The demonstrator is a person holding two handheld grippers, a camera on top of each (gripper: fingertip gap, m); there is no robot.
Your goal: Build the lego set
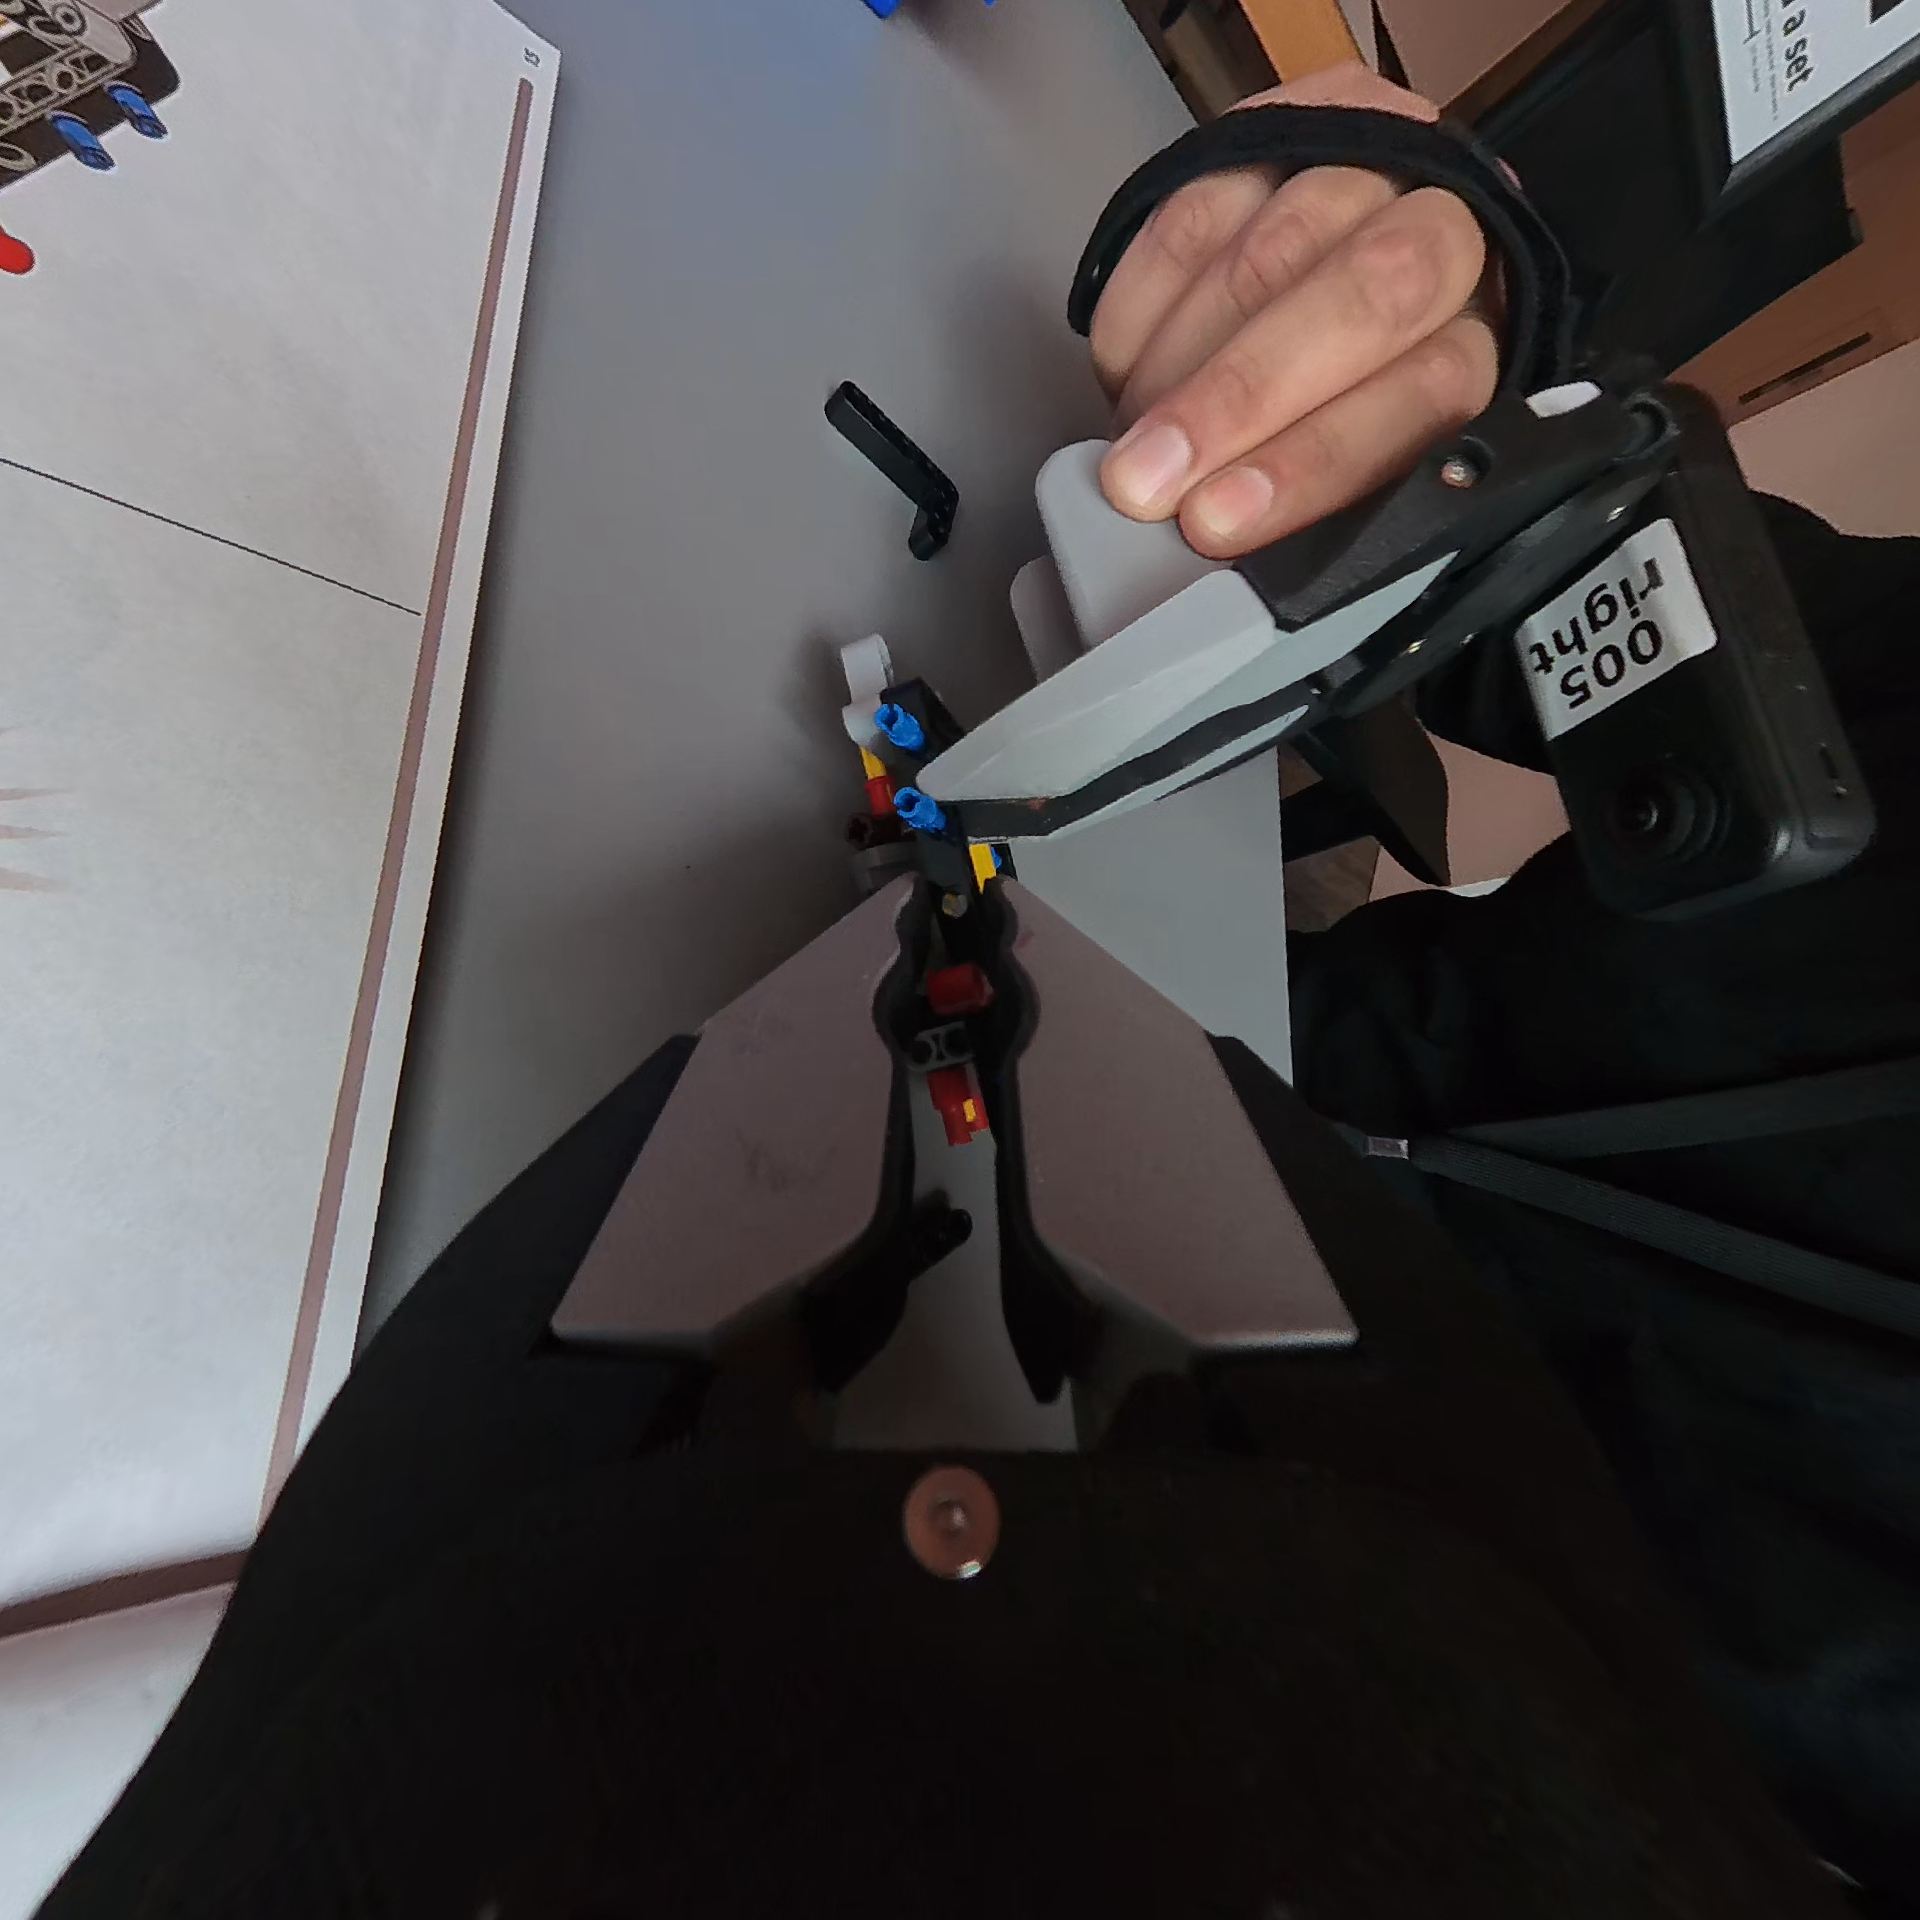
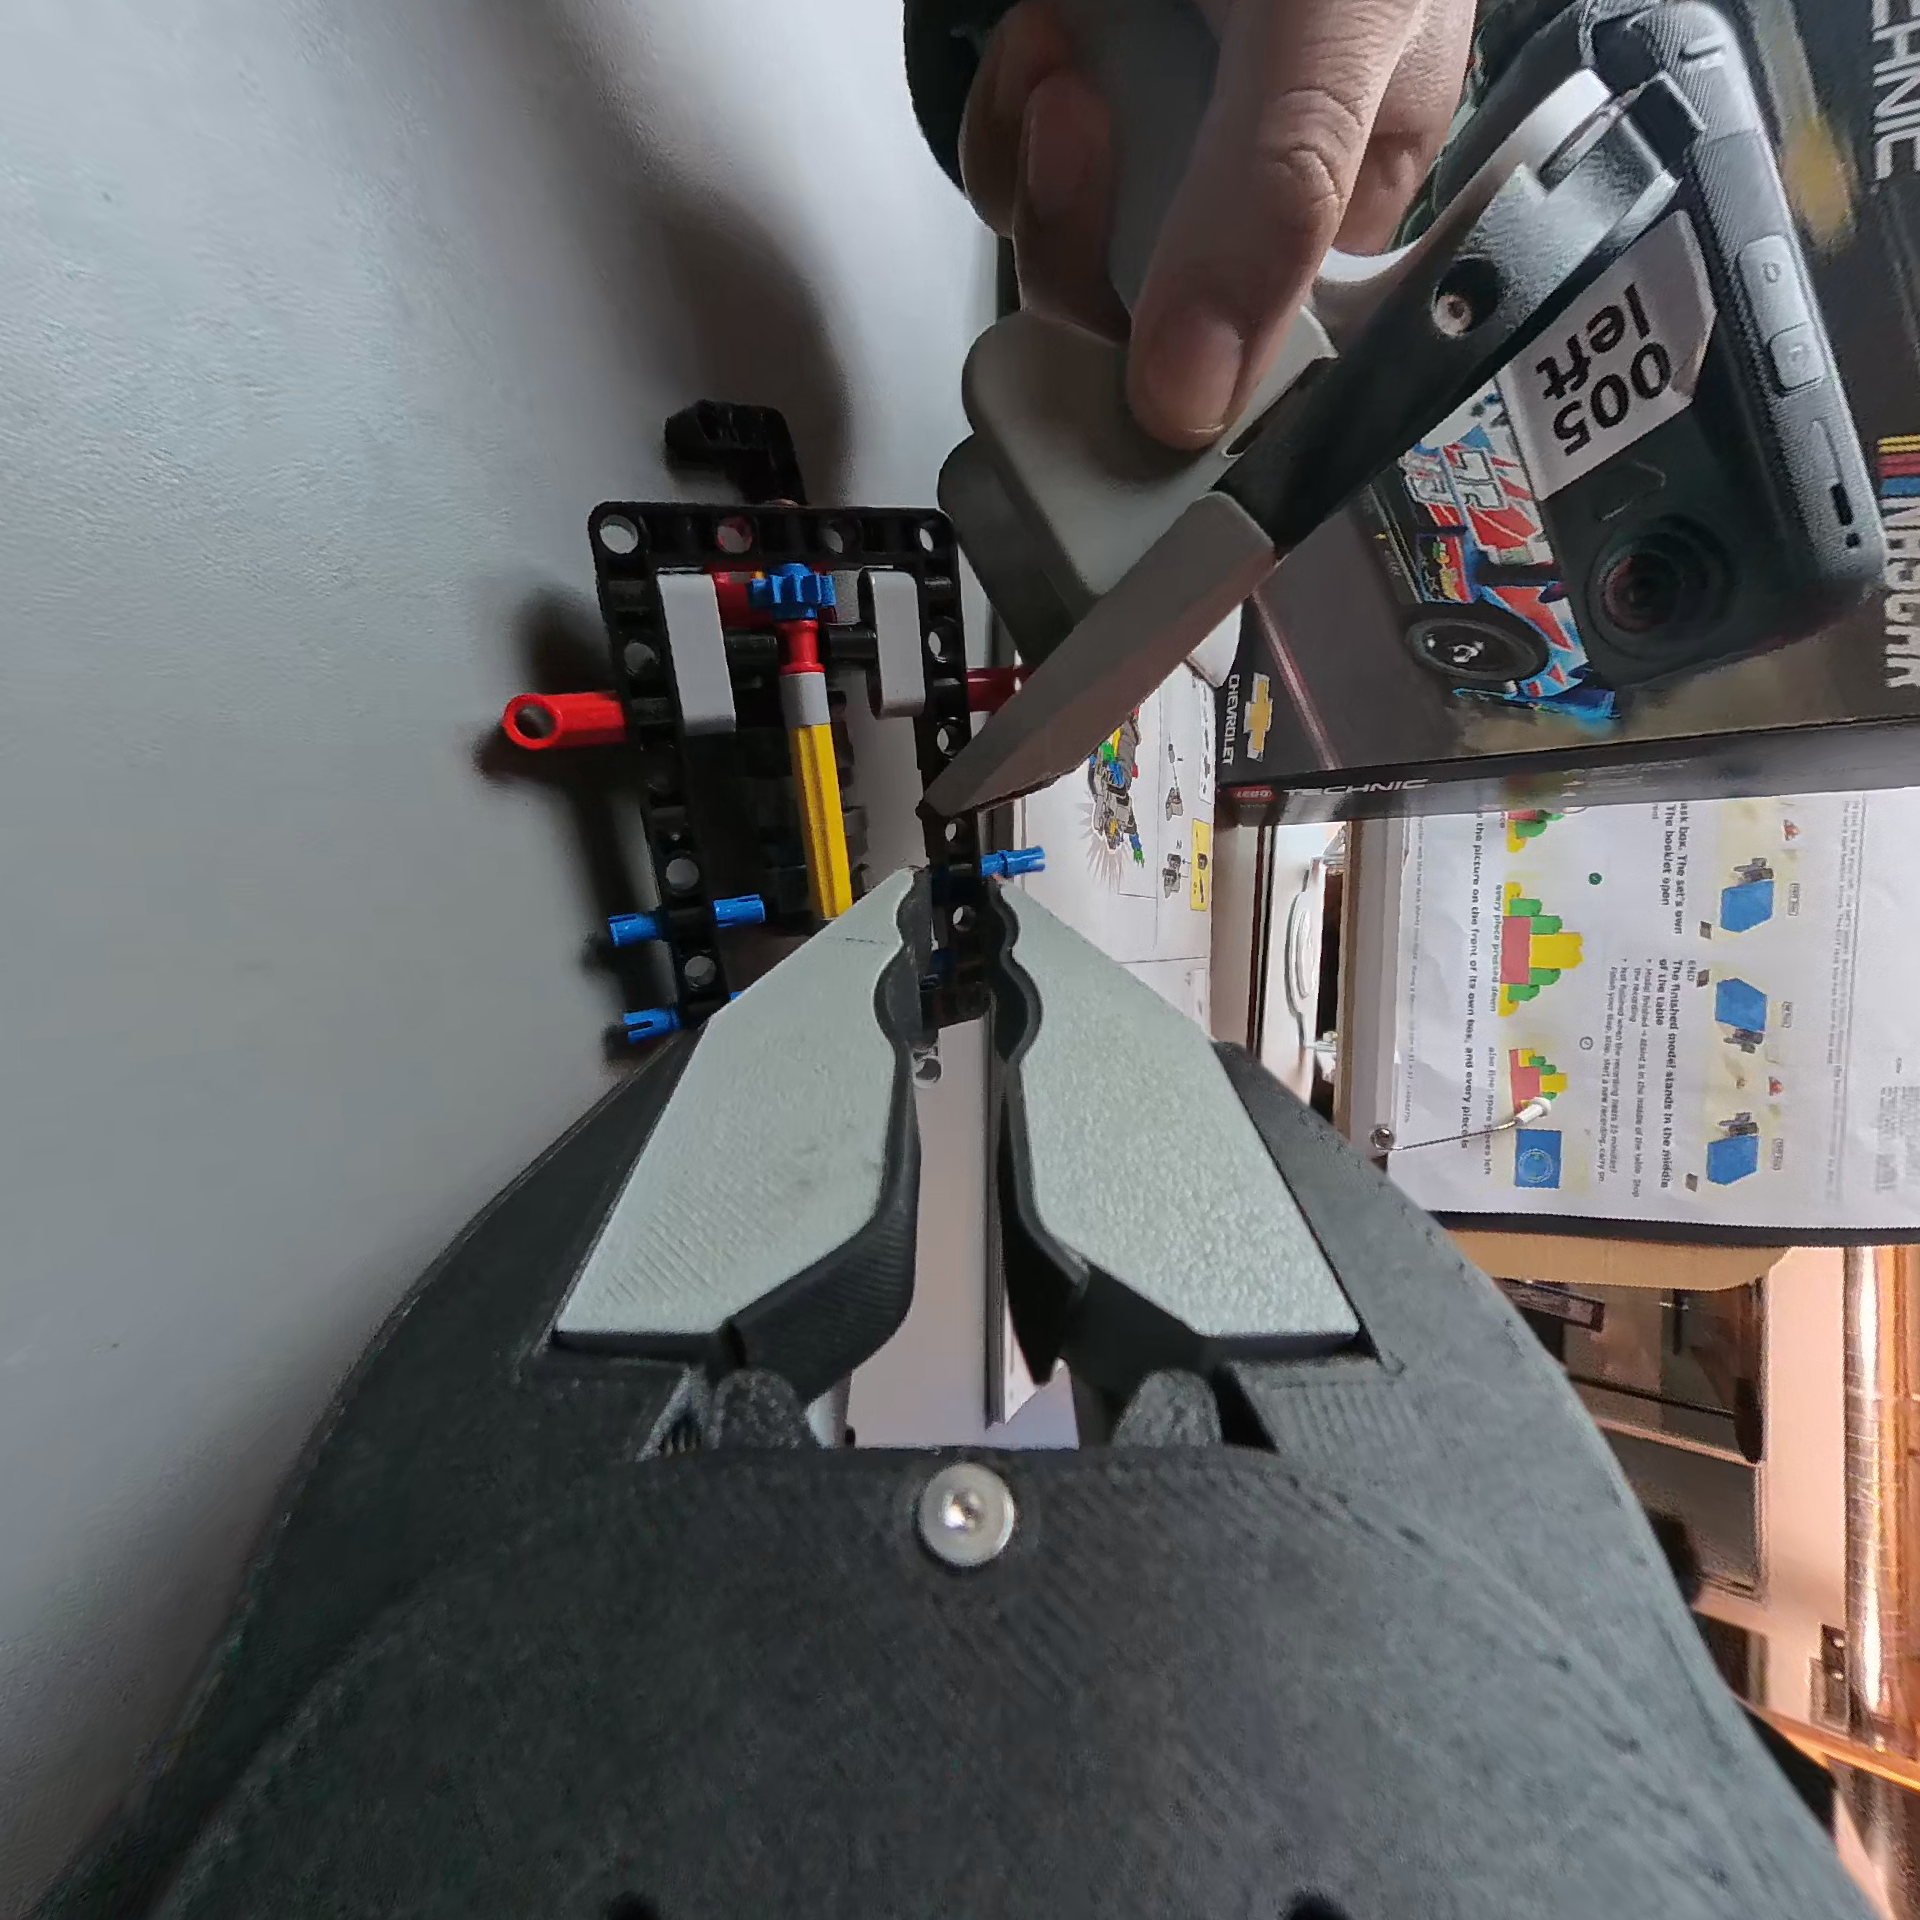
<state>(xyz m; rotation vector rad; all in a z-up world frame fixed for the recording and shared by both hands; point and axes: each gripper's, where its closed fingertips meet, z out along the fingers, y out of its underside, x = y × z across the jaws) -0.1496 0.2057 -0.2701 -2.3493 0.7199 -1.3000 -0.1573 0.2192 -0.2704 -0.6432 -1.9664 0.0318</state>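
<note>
The lego assembly [image 2: 774, 525] is a black rectangular frame with grey beams, a yellow axle [image 2: 819, 800], red axles, a blue gear and blue pins. It is held on edge over the grey table. My right gripper [image 2: 956, 883] is shut on the frame's right side beam. My left gripper [image 2: 935, 805] comes in from the upper right, shut on the same beam just above. In the left wrist view the assembly [image 1: 954, 987] shows edge-on between the shut fingers of my left gripper [image 1: 956, 883]. My right gripper [image 1: 935, 816] pinches it beside a blue pin [image 1: 914, 805].
A loose black L-shaped beam [image 1: 894, 468] lies on the table [image 1: 675, 312] beyond the assembly and shows behind the frame [image 2: 732, 447]. The open instruction booklet [image 1: 260, 520] lies to the left. The set's box [image 2: 1558, 623] and a printed sheet [image 2: 1662, 997] stand to the right. Left and right tips are no more than a few centimetres apart.
</note>
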